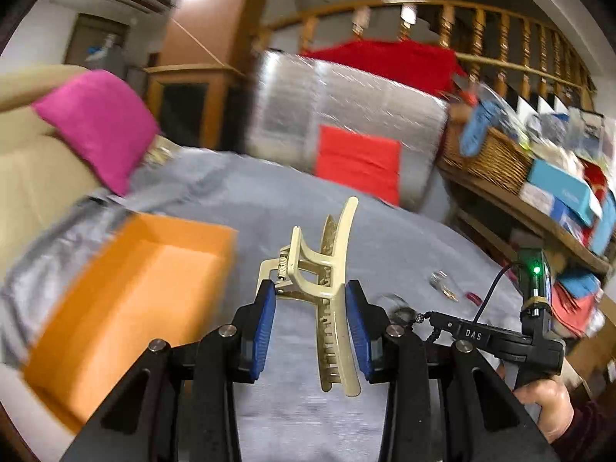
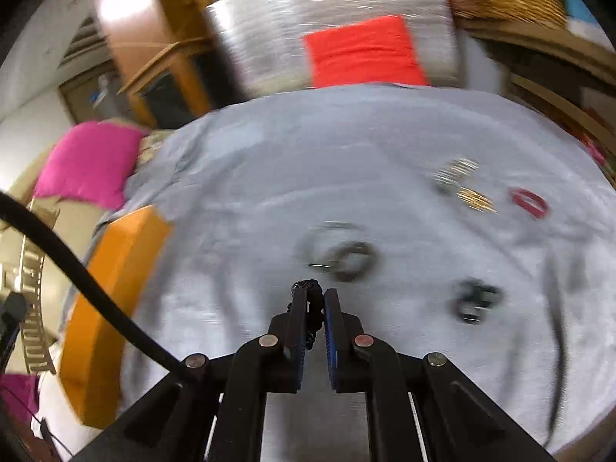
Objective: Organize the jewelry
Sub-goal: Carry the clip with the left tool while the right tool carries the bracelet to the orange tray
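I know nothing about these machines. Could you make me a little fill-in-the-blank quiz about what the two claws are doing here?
1. The left claw is clamped on a cream-coloured hair ____.
2. The open box lying on the grey cloth is coloured ____.
3. The right claw pinches a strand of small ____ beads.
4. Loose on the cloth, off to the right, lies a hair tie coloured ____.

Missing words: clip; orange; black; red

pink cushion (image 1: 98,127), wicker basket (image 1: 496,154), wooden railing (image 1: 477,38)
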### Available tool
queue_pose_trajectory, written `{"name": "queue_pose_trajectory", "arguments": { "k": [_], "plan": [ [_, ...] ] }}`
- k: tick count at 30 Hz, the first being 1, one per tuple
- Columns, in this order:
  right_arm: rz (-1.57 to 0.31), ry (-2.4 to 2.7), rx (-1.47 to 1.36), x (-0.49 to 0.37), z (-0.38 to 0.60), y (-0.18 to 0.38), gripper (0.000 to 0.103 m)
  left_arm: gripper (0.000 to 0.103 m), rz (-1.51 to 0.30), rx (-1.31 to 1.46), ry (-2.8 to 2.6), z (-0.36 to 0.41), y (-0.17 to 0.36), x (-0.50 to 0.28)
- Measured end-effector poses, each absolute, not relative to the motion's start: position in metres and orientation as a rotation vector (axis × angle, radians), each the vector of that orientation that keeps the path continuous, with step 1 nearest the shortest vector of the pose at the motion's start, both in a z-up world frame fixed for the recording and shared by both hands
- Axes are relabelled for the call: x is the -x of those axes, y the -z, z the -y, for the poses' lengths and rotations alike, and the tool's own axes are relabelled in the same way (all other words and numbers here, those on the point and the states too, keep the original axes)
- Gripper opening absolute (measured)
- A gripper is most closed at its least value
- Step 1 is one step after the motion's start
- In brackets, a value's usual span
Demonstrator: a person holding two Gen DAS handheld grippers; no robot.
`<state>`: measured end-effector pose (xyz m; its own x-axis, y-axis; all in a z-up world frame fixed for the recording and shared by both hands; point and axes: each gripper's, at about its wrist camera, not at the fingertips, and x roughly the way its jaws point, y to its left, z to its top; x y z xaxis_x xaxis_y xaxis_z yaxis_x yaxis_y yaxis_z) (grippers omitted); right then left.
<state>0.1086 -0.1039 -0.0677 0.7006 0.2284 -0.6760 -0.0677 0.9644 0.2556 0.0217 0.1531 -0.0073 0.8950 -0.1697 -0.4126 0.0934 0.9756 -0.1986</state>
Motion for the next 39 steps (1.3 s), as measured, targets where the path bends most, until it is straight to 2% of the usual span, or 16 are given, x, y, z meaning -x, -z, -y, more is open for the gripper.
{"name": "queue_pose_trajectory", "arguments": {
  "k": [5,12,18,26,31,39],
  "plan": [
    [-0.731,-0.358,-0.161,-0.105,0.017,0.021,0.01,0.038,-0.406,0.158,-0.014,-0.218,-0.02,0.009],
    [-0.795,-0.635,-0.16,-0.103,-0.102,-0.004,0.01,0.038,-0.528,0.173,-0.161,-0.301,-0.019,0.019],
    [-0.879,-0.749,-0.115,-0.097,-0.167,0.008,0.01,0.038,-0.708,0.211,-0.142,-0.354,0.009,0.002],
    [-1.001,-0.799,-0.037,-0.105,-0.197,0.048,0.01,0.038,-0.909,0.231,-0.127,-0.383,0.059,-0.024],
    [-1.072,-0.857,0.111,-0.1,-0.21,0.073,0.01,0.038,-0.97,0.19,-0.106,-0.375,0.074,-0.037],
    [-1.056,-0.917,0.447,-0.075,-0.237,0.095,0.01,0.038,-1.096,0.14,-0.144,-0.374,0.102,-0.061]
  ]
}}
